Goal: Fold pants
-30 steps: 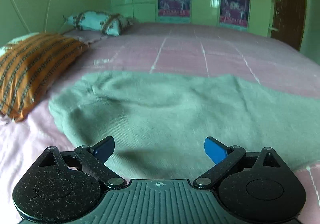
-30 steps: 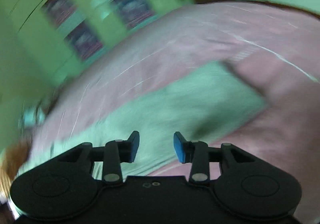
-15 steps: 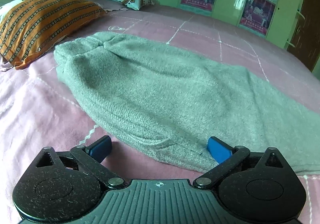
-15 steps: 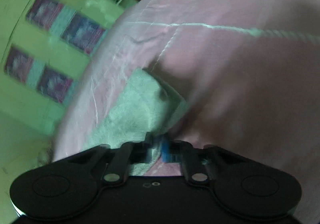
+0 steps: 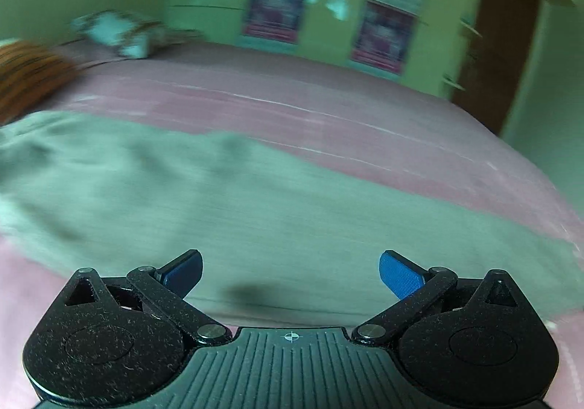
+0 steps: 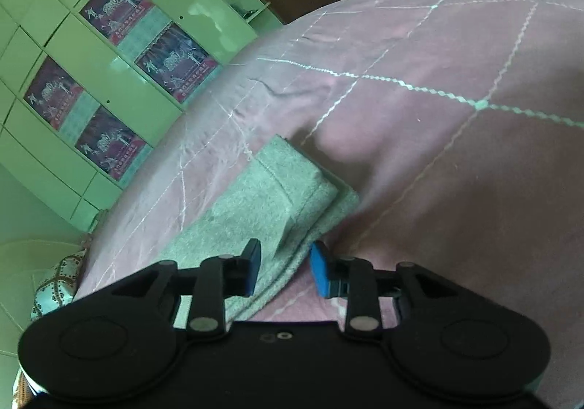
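Note:
The grey-green pants [image 5: 226,204] lie flat across the pink bedspread [image 5: 328,117]; the left wrist view is motion-blurred. My left gripper [image 5: 290,272] is open wide, hovering over the pants' near edge, holding nothing. In the right wrist view the leg end of the pants [image 6: 277,197] lies with its hem folded over. My right gripper [image 6: 284,268] is open with its jaws on either side of the pants' near edge, not closed on it.
An orange striped pillow [image 5: 25,69] and a white patterned pillow [image 5: 116,33] lie at the bed's head on the left. Green wardrobes with posters [image 6: 109,55] stand behind the bed. A brown door [image 5: 500,44] is at the right.
My right gripper, shut on the pants' leg end half a second ago, has opened and let go. My left gripper has swung up and forward over the pants, still open.

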Action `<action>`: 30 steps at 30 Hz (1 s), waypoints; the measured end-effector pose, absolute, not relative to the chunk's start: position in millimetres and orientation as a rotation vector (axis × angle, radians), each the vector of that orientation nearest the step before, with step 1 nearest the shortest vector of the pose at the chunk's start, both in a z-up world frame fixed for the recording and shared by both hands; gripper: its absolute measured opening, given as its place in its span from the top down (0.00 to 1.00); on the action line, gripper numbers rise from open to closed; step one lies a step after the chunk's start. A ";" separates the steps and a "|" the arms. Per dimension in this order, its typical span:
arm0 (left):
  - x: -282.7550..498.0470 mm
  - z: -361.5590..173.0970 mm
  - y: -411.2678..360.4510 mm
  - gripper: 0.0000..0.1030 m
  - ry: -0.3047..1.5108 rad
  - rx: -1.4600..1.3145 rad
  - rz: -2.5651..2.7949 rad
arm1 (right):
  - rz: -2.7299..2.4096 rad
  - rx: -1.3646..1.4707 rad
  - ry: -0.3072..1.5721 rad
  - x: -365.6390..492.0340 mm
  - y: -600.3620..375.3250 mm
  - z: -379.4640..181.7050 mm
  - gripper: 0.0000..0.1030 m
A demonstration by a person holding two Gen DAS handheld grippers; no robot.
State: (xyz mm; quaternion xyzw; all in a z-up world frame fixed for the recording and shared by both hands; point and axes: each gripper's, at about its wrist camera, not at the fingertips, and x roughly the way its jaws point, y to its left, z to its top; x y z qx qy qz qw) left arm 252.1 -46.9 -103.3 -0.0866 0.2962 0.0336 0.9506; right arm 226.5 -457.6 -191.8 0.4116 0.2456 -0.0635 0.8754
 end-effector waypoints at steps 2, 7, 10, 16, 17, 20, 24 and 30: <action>259.6 -106.9 -96.8 0.00 0.610 -0.143 0.029 | -0.125 0.865 0.513 223.5 -455.8 -195.9 0.77; 272.1 -118.7 -174.1 0.00 0.693 -0.028 -0.040 | -0.086 0.922 0.461 215.9 -464.0 -199.5 0.78; 274.1 -131.5 -187.2 0.00 0.727 0.043 -0.030 | -0.099 0.974 0.431 212.7 -473.9 -201.2 0.78; 271.4 -130.0 -190.8 0.00 0.720 0.054 -0.024 | -0.090 1.047 0.415 218.7 -480.1 -209.4 0.78; 268.6 -131.4 -190.3 0.00 0.715 0.053 -0.023 | -0.088 1.056 0.418 221.0 -480.2 -210.8 0.78; 270.6 -134.6 -190.2 0.00 0.706 0.048 -0.025 | -0.095 1.072 0.444 228.6 -479.6 -214.0 0.78; 274.1 -138.9 -190.3 0.00 0.702 0.056 -0.017 | -0.109 1.065 0.473 238.4 -478.0 -214.6 0.85; 277.2 -137.2 -193.7 0.00 0.714 0.077 -0.011 | -0.135 0.913 0.501 247.9 -463.9 -195.9 0.95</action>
